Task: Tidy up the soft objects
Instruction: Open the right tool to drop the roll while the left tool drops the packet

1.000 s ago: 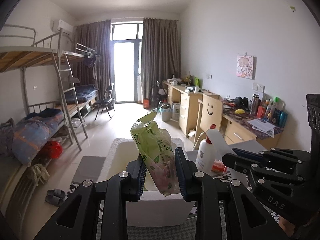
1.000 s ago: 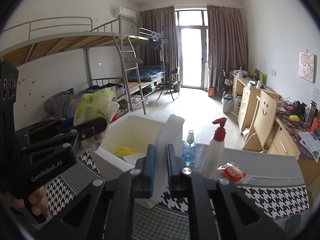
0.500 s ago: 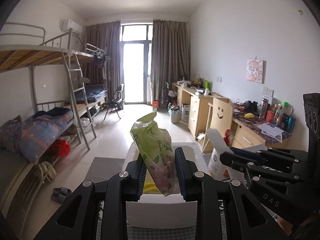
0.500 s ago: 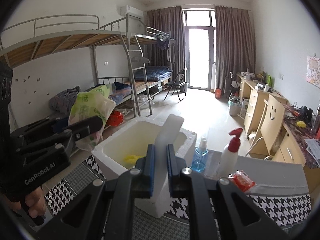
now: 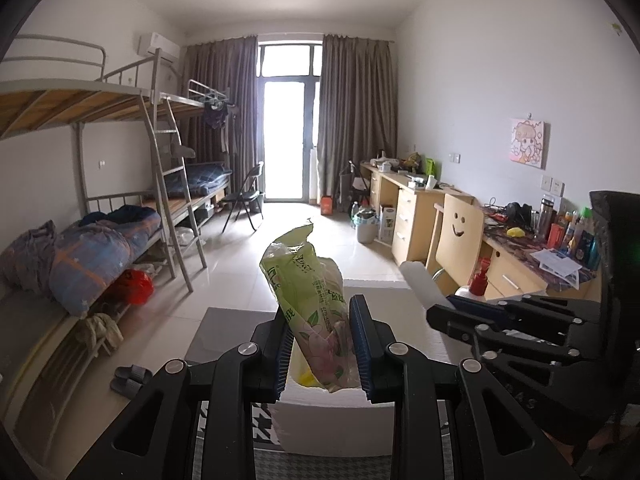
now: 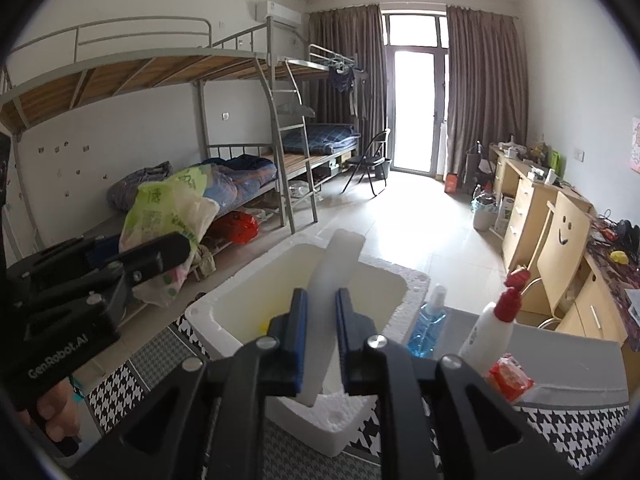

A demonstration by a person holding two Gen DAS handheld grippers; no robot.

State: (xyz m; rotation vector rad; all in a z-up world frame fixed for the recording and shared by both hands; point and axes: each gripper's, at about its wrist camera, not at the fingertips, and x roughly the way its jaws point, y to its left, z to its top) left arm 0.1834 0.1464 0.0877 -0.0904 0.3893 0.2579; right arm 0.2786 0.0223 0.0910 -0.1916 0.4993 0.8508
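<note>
Green plastic pack point(image 5: 316, 312) pinched in your left gripper point(image 5: 322, 344) above the foam box point(image 6: 304, 280); your right gripper point(image 6: 322, 334) fingers clamp its white lid point(image 6: 338, 276).

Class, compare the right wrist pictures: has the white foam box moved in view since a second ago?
Yes. The white foam box now sits further right in view, overlapping the blue bottle that earlier stood apart; camera motion may account for it.
</note>
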